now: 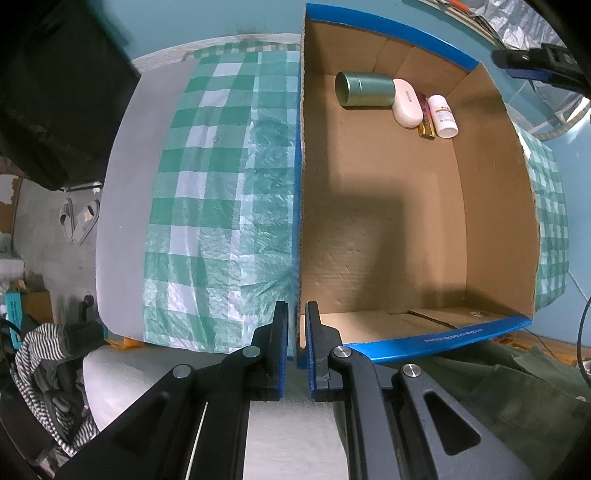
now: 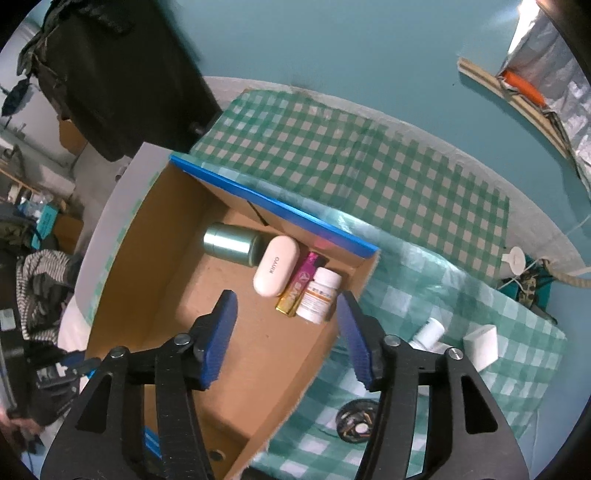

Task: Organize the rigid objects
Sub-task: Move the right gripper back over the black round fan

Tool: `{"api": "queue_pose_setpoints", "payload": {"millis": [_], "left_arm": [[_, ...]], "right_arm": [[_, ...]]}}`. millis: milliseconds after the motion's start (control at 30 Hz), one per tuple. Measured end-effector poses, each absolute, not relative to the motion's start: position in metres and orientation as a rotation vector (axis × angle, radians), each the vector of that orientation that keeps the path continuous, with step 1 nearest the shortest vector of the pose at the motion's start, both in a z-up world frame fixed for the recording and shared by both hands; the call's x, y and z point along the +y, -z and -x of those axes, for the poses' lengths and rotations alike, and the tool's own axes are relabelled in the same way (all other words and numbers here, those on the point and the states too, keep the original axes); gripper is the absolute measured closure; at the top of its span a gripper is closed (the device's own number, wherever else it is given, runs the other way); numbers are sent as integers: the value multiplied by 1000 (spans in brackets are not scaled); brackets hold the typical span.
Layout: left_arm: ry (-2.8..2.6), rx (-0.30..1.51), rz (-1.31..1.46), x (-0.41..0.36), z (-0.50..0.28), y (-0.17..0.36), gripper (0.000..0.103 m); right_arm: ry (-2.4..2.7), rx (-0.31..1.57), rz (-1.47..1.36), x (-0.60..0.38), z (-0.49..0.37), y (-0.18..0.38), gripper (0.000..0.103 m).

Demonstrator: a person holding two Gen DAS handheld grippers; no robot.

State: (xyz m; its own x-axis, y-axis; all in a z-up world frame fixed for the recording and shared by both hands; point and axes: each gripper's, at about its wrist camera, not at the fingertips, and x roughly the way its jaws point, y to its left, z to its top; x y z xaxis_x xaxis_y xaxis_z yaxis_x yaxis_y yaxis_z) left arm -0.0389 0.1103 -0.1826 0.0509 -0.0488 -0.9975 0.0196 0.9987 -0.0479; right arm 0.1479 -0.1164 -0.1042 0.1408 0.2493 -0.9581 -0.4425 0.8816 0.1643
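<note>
An open cardboard box (image 1: 388, 27) with blue outer walls stands on a green-checked cloth (image 1: 207, 206). At its far end lie a green tin (image 1: 364, 90), a white case (image 1: 406, 103), a pink-and-gold stick (image 1: 426, 123) and a white pill bottle (image 1: 443, 116). My left gripper (image 1: 296, 306) is shut on the box's near-left wall, one pad on each side. My right gripper (image 2: 285, 295) hangs open above the box (image 2: 273, 205), nothing between its pads. Below it lie the tin (image 2: 231, 243), case (image 2: 276, 266), stick (image 2: 299, 290) and pill bottle (image 2: 319, 295).
On the cloth right of the box lie a small white bottle (image 2: 428, 334), a white carton (image 2: 482, 347) and a black round object (image 2: 356, 422). A teal wall (image 2: 351, 44) stands behind the table. A black chair back (image 2: 122, 74) rises at the left.
</note>
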Motion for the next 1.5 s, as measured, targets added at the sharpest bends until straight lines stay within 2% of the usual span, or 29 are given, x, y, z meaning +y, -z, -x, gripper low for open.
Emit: {"api": "queue_pose_setpoints", "payload": {"millis": [300,400,600,800,1267,1500], "left_arm": [[54,1521,22,110,40,182,95],[56,1522,21,109,40,182,95],[55,1522,16,107,39,182,95],[57,1522,14,105,39,182,95],[58,1526,11,105,39,183,95],[60,1529,12,107,39,183,95]], "right_arm": [[-460,1322,142,-146,-133,83,44],[-433,1323,153,-158,-126,82,41],[-390,1348,118,-183,-114,88,40],[-337,1393,89,-208,-100,107,35],[-238,1532,-29,-251,-67,190,35],[-211,1554,-29,-250,-62,215,34]]}}
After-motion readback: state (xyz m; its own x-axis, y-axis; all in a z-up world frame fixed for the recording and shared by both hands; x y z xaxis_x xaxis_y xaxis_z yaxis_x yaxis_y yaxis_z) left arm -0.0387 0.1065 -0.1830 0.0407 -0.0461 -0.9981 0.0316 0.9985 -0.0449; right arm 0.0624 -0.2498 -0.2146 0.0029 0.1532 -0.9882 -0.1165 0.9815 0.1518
